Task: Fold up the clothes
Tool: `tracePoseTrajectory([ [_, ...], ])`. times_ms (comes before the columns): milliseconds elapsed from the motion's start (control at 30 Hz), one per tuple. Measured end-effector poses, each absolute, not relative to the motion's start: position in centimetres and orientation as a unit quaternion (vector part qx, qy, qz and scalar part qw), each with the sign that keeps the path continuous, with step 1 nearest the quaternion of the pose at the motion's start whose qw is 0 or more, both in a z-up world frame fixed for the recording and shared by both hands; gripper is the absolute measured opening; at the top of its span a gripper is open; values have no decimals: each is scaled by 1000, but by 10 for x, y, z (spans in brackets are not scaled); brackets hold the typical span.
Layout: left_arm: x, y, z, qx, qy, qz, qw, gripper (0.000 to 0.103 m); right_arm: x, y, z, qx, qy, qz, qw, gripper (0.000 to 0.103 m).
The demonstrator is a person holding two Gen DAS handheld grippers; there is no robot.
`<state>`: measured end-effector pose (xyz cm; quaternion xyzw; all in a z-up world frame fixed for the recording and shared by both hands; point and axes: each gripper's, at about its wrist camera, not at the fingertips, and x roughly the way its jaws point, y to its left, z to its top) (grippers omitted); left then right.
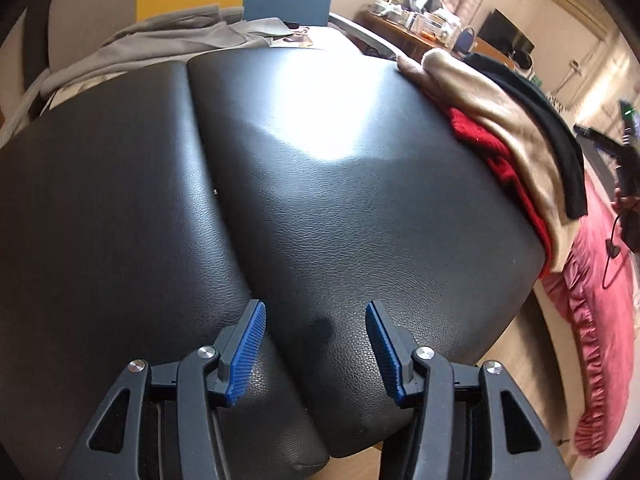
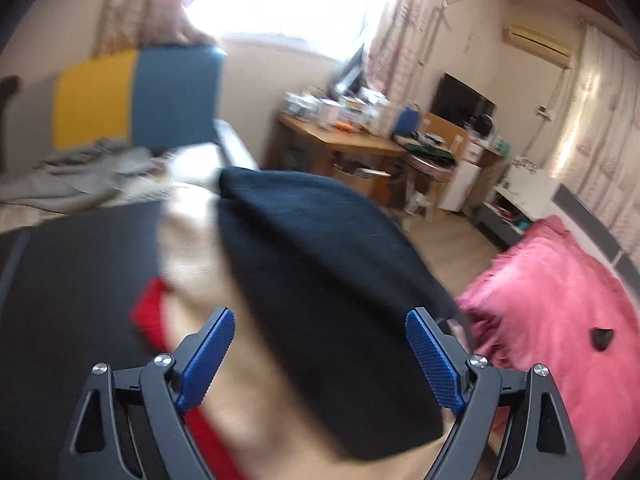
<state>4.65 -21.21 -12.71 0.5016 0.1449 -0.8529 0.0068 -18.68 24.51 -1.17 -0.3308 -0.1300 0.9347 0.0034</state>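
Note:
A stack of folded clothes lies on the right edge of a black leather bench (image 1: 320, 184): a black garment (image 1: 536, 120) on top, a beige one (image 1: 492, 108) under it, a red one (image 1: 484, 144) at the bottom. My left gripper (image 1: 316, 320) is open and empty over the bare near end of the bench. In the right wrist view my right gripper (image 2: 320, 328) is open and empty, hovering just above the black garment (image 2: 320, 280), with the beige (image 2: 188, 240) and red (image 2: 152, 308) layers showing to its left. That view is motion-blurred.
A grey garment (image 1: 172, 36) lies crumpled beyond the bench's far end, before a yellow and blue panel (image 2: 136, 96). A pink ruffled bedspread (image 2: 560, 312) sits right of the bench. A cluttered wooden desk (image 2: 344, 140) and monitor (image 2: 460, 100) stand at the back.

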Motion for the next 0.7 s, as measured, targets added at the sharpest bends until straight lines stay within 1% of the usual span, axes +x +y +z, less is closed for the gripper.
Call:
tracePoseTrajectory([
  [133, 41, -214, -128, 508, 157, -847, -1, 54, -234, 282, -24, -381, -113, 917, 29, 89],
  [233, 33, -207, -127, 513, 154, -844, -17, 54, -250, 302, -34, -402, -82, 912, 25, 88],
  [267, 28, -203, -126, 515, 156, -843, -25, 54, -255, 308, -37, -408, -71, 910, 22, 86],
  [300, 23, -199, -124, 516, 158, -842, -34, 54, -254, 317, -39, -414, -36, 910, 9, 70],
  [333, 18, -193, -122, 515, 160, -841, -45, 54, -255, 317, -39, -417, -16, 909, -3, 58],
  [367, 12, -186, -118, 513, 163, -841, -58, 55, -257, 316, -38, -420, 3, 908, -15, 40],
  [400, 6, -179, -115, 511, 164, -841, -69, 59, -258, 316, -38, -422, 22, 906, -27, 36],
  [433, -2, -171, -110, 508, 164, -841, -83, 66, -253, 314, -38, -417, 30, 908, -34, 33],
  [467, -12, -161, -103, 506, 162, -841, -102, 70, -246, 313, -38, -413, 41, 909, -43, 27],
  [500, -22, -150, -96, 505, 161, -840, -121, 74, -238, 314, -39, -409, 56, 909, -50, 22],
  [567, -38, -128, -81, 501, 160, -836, -158, 75, -222, 315, -39, -398, 88, 911, -67, 19],
  [667, -79, -86, -51, 489, 149, -838, -192, 74, -192, 312, -44, -381, 152, 905, -112, 6],
  [700, -93, -72, -41, 485, 149, -838, -203, 74, -180, 306, -46, -378, 160, 903, -125, 6],
])
